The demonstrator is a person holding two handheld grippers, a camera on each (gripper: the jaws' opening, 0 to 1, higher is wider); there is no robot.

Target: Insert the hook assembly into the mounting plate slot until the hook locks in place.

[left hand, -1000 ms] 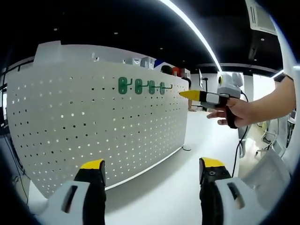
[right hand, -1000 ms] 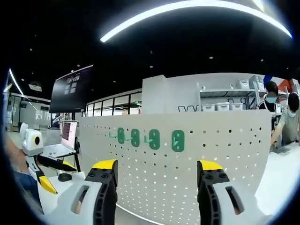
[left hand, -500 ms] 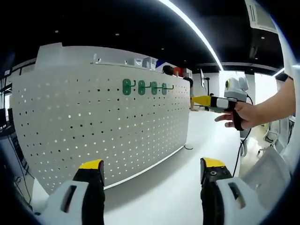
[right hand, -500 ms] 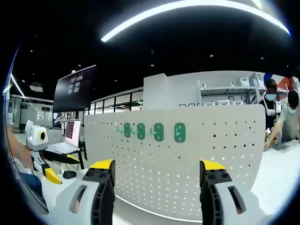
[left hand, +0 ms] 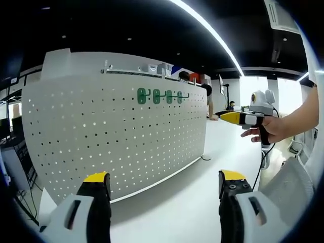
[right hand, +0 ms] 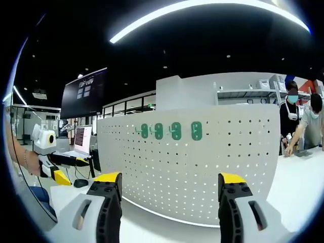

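On the white table (left hand: 223, 147) stands a perforated mounting plate (left hand: 116, 136) | four green hook assemblies (right hand: 169, 131) hang in a row near its top edge | left gripper (left hand: 161, 185) spread wide, holding nothing | right gripper (right hand: 165, 185) likewise spread, empty, well apart from the plate.

Four hooks (right hand: 170, 131) (side by side) hang high on the pegboard (right hand: 202, 172).

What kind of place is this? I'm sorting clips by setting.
Probably an indoor lab or open office used for demos: a white perforated board with four green hooks stands on a white table, with a laptop and a large wall screen nearby, and storage shelving behind.
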